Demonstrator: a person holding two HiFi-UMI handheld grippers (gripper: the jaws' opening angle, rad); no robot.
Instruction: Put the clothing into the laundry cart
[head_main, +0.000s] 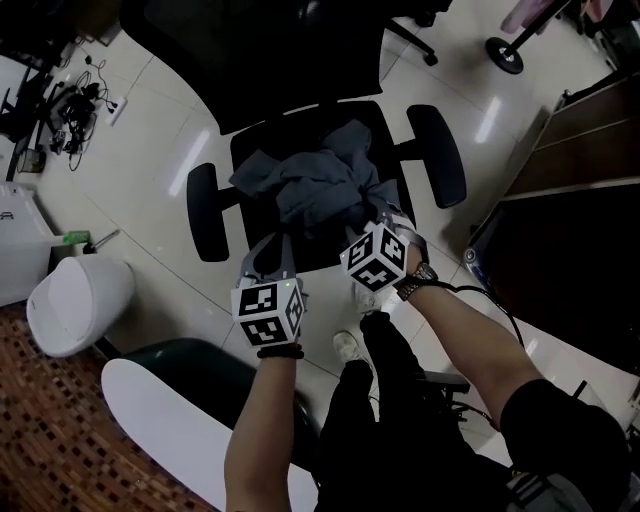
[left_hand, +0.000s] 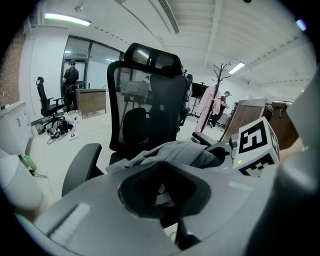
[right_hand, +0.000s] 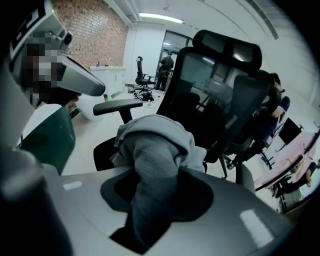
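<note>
Right gripper (head_main: 390, 225): jaws squeezed on a fold of the grey clothing (head_main: 320, 180), at the front of the pile.
Left gripper (head_main: 270, 255): jaws together with nothing in them, just beside the pile's near edge.
Clothing: bunched up on the seat of the black chair (head_main: 440, 155), not in the cart yet.
Cart: I think the dark green tub (head_main: 190, 365) down at the left is it, well apart from the chair.
Step now: I think it is lifting the pile off the seat.
How to do it well: lift high so no sleeve drags or catches on an armrest. Open the left jaws and grab the loose side too, so it all comes up together.
</note>
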